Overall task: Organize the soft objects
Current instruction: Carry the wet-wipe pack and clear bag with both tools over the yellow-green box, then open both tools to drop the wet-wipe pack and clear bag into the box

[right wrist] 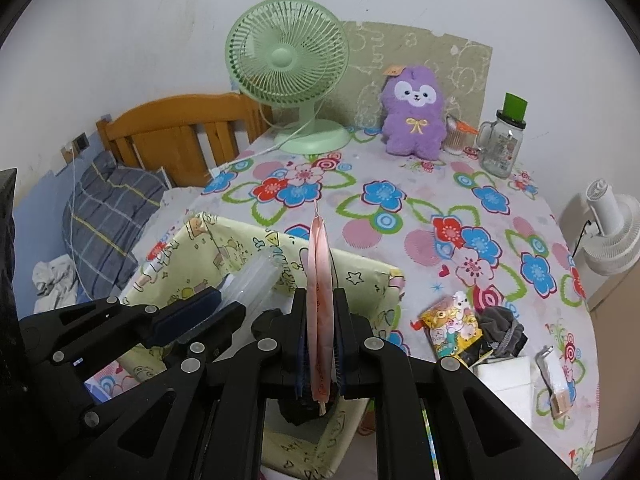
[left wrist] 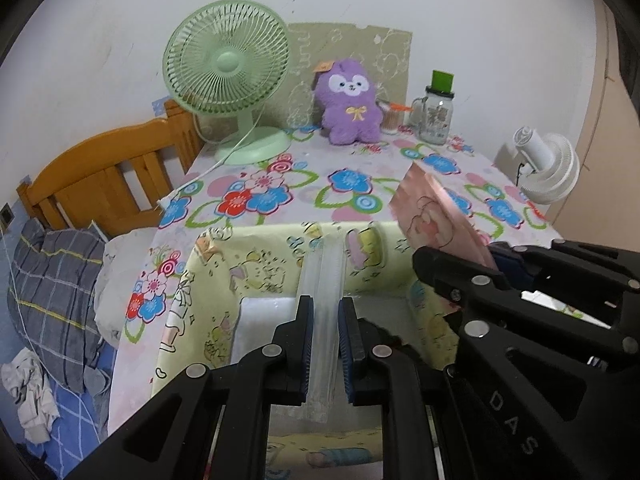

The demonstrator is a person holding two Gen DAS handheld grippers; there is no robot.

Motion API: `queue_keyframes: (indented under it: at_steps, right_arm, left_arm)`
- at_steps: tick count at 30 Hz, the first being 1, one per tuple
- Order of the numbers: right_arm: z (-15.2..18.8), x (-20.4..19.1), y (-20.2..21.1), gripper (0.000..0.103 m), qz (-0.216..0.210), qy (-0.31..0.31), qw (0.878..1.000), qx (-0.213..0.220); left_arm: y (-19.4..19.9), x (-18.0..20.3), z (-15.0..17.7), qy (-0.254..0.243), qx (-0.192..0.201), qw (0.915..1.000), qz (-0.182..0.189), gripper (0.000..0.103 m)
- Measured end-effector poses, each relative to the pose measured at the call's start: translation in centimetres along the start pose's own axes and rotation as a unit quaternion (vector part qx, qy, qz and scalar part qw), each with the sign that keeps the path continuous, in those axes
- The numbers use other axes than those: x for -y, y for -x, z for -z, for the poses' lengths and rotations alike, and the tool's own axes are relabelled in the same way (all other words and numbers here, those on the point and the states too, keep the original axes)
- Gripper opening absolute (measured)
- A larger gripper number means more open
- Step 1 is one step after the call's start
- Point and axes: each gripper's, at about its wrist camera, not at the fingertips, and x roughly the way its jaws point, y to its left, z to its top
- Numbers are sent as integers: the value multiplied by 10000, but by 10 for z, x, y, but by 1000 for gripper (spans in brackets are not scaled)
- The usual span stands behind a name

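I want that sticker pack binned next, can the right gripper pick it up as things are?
Probably not yet: the right gripper is shut on the pink packet. The sticker pack itself lies uncovered on the tablecloth.

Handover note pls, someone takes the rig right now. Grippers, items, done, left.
Left gripper: shut on a clear plastic pack, over the yellow fabric bin.
Right gripper: shut on a pink pouch, also over the bin.
Bin sits at the near edge of the floral table; something white lies inside.
Done: both items picked up.
Left: drop both into the bin, then likely the cartoon packet and dark cloth to its right.
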Motion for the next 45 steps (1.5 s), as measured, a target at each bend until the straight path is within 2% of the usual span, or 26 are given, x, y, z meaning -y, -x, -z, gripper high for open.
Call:
queue_keyframes:
  at_steps: [12, 15, 17, 22, 23, 28, 34, 39, 42, 45]
  right_arm:
    - [4, -13, -27, 14, -22, 44, 9996, -271]
    - [5, -16, -32, 14, -56, 44, 9994, -337]
    - [5, -16, -36, 15, 0, 53, 9991, -430]
    - [9, -18, -39, 15, 138, 207, 9984, -511]
    - [10, -19, -38, 15, 153, 227, 9983, -515]
    - [11, -19, -35, 15, 195, 246, 9983, -499]
    - [14, -18, -26, 15, 227, 275, 9983, -452]
    - [15, -16, -18, 15, 263, 316, 9983, -418]
    - [17, -14, -12, 22, 299, 321, 9983, -395]
    - [17, -10, -2, 48, 519, 354, 9979, -179]
  left_arm:
    - [-22, -18, 8, 48, -250, 9996, -136, 13]
    - [-23, -22, 10, 44, -257, 9995, -185, 22]
    - [-25, -23, 11, 33, -291, 9994, -201, 34]
    - [-25, -22, 16, 13, -328, 9993, -160, 45]
    - [-24, -22, 17, 9, -330, 9993, -147, 52]
    - [-18, -20, 19, -54, -281, 9994, -169, 68]
    - [-9, -16, 20, -101, -245, 9995, -191, 75]
    - [-3, -12, 21, -116, -215, 9995, -174, 76]
    - [1, -6, 22, -128, -198, 9996, -135, 77]
    - [6, 0, 22, -155, -157, 9997, -92, 77]
